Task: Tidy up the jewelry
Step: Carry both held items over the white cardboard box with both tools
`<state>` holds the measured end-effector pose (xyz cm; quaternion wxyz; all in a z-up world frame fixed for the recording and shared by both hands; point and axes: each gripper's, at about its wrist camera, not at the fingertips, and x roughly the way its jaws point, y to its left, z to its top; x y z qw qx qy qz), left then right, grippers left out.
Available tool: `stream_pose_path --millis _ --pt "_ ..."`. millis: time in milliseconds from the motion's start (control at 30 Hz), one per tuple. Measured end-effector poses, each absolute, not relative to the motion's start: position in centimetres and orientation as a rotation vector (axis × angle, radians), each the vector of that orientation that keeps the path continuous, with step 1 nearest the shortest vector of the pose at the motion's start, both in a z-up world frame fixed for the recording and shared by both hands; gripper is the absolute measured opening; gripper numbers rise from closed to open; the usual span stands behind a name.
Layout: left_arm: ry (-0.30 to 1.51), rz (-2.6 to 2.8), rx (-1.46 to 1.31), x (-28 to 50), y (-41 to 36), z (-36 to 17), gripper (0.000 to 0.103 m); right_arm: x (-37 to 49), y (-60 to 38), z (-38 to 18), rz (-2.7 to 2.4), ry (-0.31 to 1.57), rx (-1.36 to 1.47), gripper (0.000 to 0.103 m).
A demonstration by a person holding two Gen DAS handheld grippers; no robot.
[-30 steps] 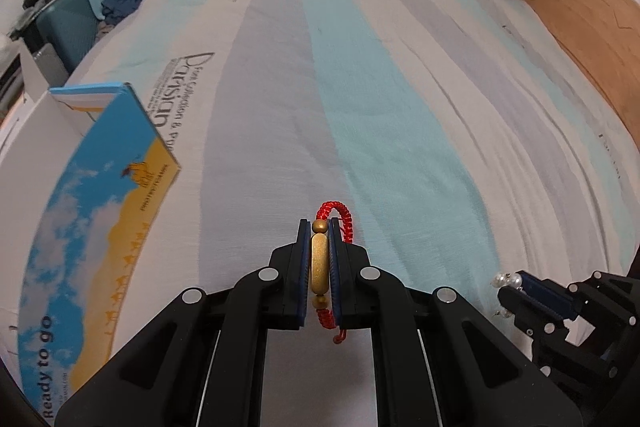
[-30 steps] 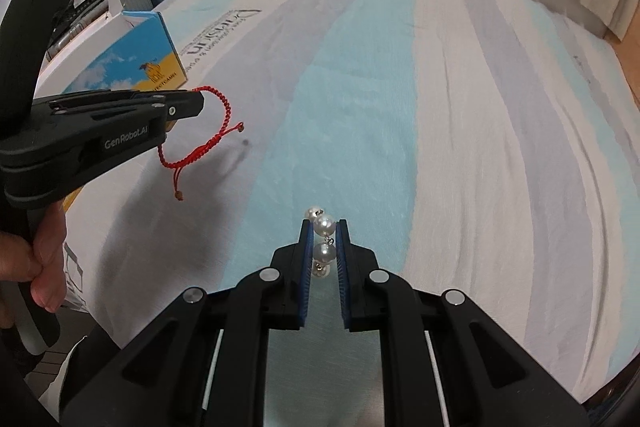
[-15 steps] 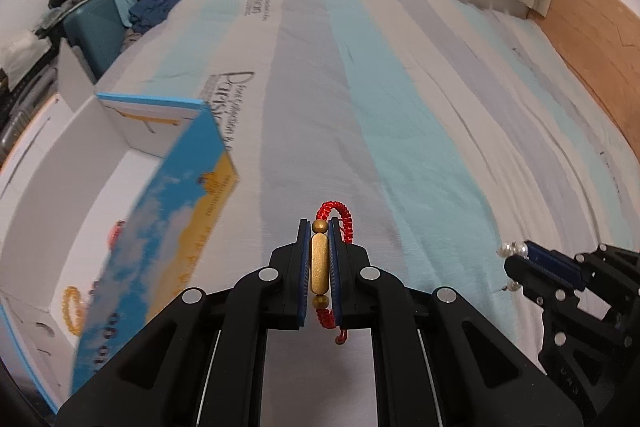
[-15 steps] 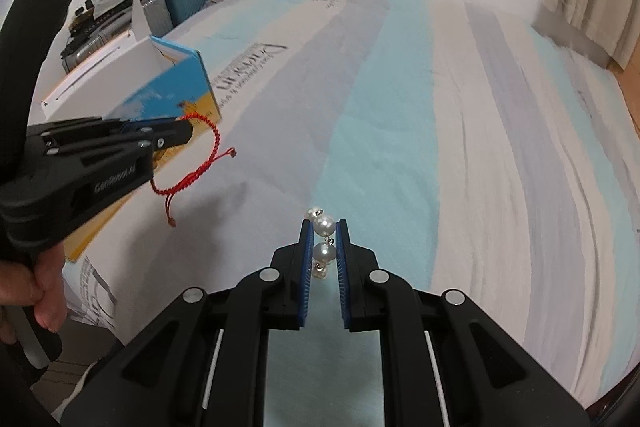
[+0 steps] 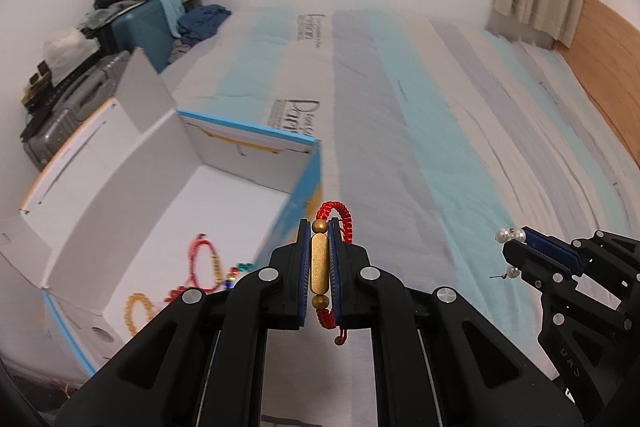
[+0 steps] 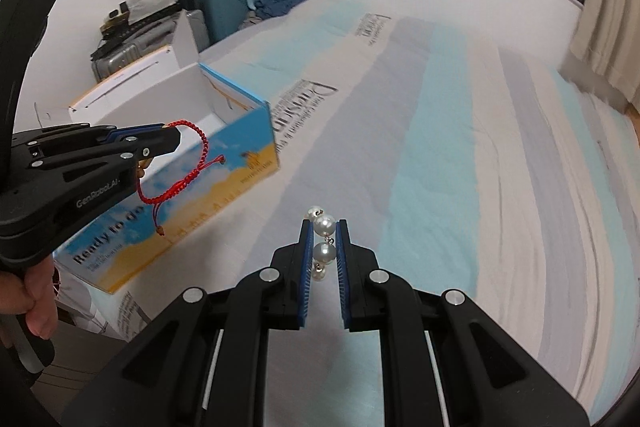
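Left tongs (image 5: 320, 263) pinching red bracelet (image 5: 335, 223) (beside open box (image 5: 224, 163)), right tongs (image 6: 324, 247) gripping pearl earring (image 6: 324, 239)

the left gripper (image 5: 320, 261) is held level in the air with its jaws closed tight, clamped on something. the right gripper (image 6: 323, 247) sits to its right, slightly lower it seems, jaws narrowed and also gripping. the person's left hand (image 6: 34, 301) wraps the left gripper's handle from below.
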<state>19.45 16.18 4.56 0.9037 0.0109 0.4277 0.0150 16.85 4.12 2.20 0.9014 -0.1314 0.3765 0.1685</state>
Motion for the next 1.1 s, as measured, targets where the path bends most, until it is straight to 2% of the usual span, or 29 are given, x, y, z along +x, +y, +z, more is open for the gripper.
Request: stream_pose_path --millis 500,1100 --pt "0.859 0.12 -0.007 17.4 24.4 7.6 0.008 17.0 13.3 4.6 0.455 0.712 -0.346 0.01" --pt "0.953 0.197 -0.099 15.9 34.1 3.7 0.008 19.0 25.0 2.2 0.604 0.748 -0.484 0.011"
